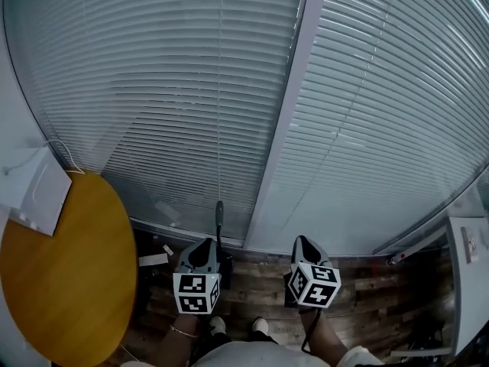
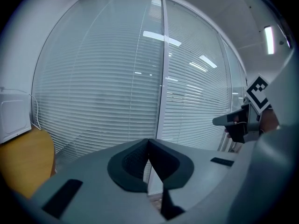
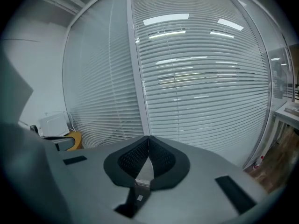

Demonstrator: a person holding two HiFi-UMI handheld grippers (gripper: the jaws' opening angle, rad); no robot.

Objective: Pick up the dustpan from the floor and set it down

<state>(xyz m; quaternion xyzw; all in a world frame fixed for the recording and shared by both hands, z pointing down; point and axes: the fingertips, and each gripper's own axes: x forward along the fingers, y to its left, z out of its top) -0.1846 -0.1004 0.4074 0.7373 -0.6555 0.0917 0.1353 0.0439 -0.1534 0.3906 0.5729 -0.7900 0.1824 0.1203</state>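
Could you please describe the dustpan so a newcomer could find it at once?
Find the grey post between the white blinds. At its foot, just left, stands the dustpan: the only dark upright handle, unlike the white scraps beside it.

I'm looking at closed white blinds (image 1: 153, 90) filling the whole wall, split by a white upright frame (image 1: 284, 128), with strip-light reflections (image 3: 166, 18) gleaming across them. Below, dark wood-plank floor (image 1: 367, 297) is showing, with a round yellow table (image 1: 76, 281) sitting at the left and a white bag (image 1: 38, 193) lying on its far edge.
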